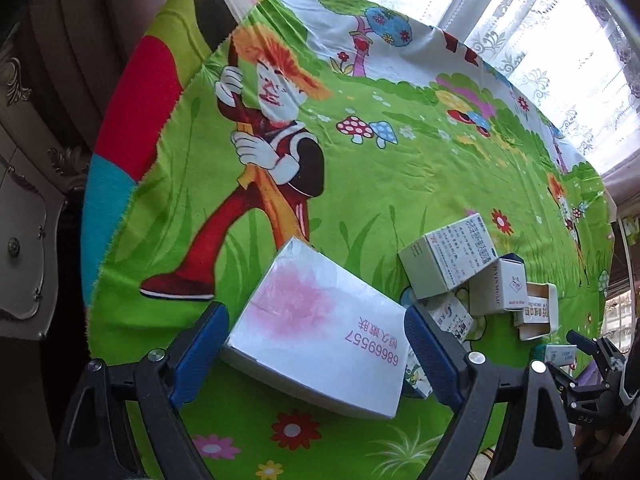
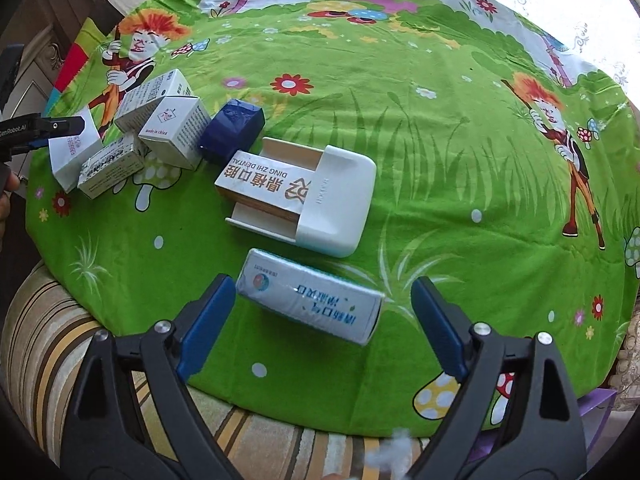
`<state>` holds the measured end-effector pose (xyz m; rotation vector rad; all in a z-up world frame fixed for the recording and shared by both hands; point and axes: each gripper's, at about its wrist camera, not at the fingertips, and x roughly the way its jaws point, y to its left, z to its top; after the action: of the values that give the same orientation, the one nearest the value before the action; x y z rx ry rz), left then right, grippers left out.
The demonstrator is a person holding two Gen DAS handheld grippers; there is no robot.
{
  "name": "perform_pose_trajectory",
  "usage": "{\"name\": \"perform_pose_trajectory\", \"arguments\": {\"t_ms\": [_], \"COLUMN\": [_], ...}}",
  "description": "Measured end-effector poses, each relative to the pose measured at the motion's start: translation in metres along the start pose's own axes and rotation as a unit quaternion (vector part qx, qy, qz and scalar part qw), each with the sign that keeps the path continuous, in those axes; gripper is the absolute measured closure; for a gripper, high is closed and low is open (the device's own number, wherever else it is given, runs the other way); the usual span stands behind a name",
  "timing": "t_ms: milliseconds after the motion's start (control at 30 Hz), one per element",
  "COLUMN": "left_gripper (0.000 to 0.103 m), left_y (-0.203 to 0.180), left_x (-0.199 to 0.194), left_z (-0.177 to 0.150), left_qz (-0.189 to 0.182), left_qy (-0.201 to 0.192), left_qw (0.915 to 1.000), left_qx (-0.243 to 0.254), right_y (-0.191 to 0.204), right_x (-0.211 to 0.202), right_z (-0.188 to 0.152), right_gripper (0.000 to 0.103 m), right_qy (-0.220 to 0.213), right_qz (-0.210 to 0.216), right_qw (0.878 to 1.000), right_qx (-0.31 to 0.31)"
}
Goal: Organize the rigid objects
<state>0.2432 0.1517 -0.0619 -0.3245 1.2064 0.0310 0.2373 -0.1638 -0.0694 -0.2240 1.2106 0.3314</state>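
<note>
My left tool (image 1: 316, 344) stood wide, its blue pads on either side of the silver box (image 1: 320, 332) with the pink bloom, which lay flat on the bench (image 1: 400, 184) over the green cartoon cloth; whether the pads already touched the box's sides I could not tell, so I count nothing as held. I judged that box light, hollow cardboard, stiff at its edges but easy to dent on the broad glossy face, so the short side walls were the place to pinch it. Its long axis ran from near me away toward the upper left, the red printed number at my end. To its right sat the heap of small white cartons (image 1: 452, 264). My right tool (image 2: 320, 328) also gaped, with clear gaps to the pale blue carton (image 2: 310, 300) between its pads, gripping nothing. That carton looked light, rigid and slick with film; I would take it across its narrow width. Its length lay crosswise between the pads, tilting down to the right, just in front of the white tray (image 2: 340, 204) with the dental box.
</note>
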Motion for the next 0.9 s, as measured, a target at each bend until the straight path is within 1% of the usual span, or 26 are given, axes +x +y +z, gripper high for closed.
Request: {"name": "perform_pose_trajectory", "arguments": {"t_ms": [33, 100, 133, 167, 200, 233, 267, 333, 400, 567, 800, 833, 900], "left_gripper": [0.023, 0.026, 0.026, 0.027, 0.027, 0.028, 0.028, 0.028, 0.028, 0.031, 0.030, 0.029, 0.020], "left_y": [-0.003, -0.011, -0.016, -0.021, -0.026, -0.032, -0.037, -0.046, -0.057, -0.080, -0.088, -0.089, -0.090], "left_x": [0.003, 0.008, 0.009, 0.011, 0.012, 0.013, 0.015, 0.018, 0.019, 0.021, 0.019, 0.017, 0.012], "left_z": [-0.003, -0.010, -0.015, -0.019, -0.022, -0.026, -0.029, -0.034, -0.039, -0.054, -0.069, -0.071, -0.073], "left_qz": [-0.011, -0.030, -0.040, -0.050, -0.059, -0.064, -0.070, -0.089, -0.099, -0.118, -0.118, -0.114, -0.091], "left_qy": [0.012, 0.029, 0.034, 0.039, 0.042, 0.046, 0.050, 0.063, 0.069, 0.080, 0.087, 0.085, 0.071], "left_qw": [0.9999, 0.9991, 0.9986, 0.9980, 0.9973, 0.9967, 0.9961, 0.9939, 0.9921, 0.9880, 0.9860, 0.9860, 0.9864], "left_qx": [0.000, 0.001, 0.004, 0.008, 0.013, 0.017, 0.019, 0.021, 0.034, 0.058, 0.079, 0.087, 0.117], "right_y": [0.001, 0.002, 0.002, 0.001, 0.000, -0.001, -0.001, -0.002, -0.006, -0.008, -0.008, -0.008, -0.009], "right_x": [0.001, 0.004, 0.006, 0.008, 0.010, 0.012, 0.014, 0.014, 0.013, 0.008, 0.002, 0.001, 0.000], "right_z": [0.001, 0.001, 0.001, 0.001, 0.001, 0.000, -0.002, -0.005, -0.007, -0.016, -0.030, -0.030, -0.032], "right_gripper": [0.012, 0.012, 0.015, 0.020, 0.034, 0.045, 0.048, 0.062, 0.068, 0.070, 0.070, 0.070, 0.070], "right_qy": [-0.001, -0.004, -0.003, -0.002, 0.002, 0.007, 0.012, 0.009, 0.008, 0.006, 0.005, 0.005, 0.005], "right_qz": [-0.001, 0.013, 0.017, 0.018, 0.021, 0.025, 0.026, 0.023, 0.035, 0.056, 0.073, 0.073, 0.069], "right_qw": [1.000, 1.000, 1.000, 1.000, 1.000, 1.000, 1.000, 1.000, 0.999, 0.998, 0.997, 0.997, 0.998], "right_qx": [-0.002, 0.000, 0.003, 0.004, 0.003, 0.002, 0.001, -0.004, 0.000, 0.002, 0.002, 0.002, 0.002]}}
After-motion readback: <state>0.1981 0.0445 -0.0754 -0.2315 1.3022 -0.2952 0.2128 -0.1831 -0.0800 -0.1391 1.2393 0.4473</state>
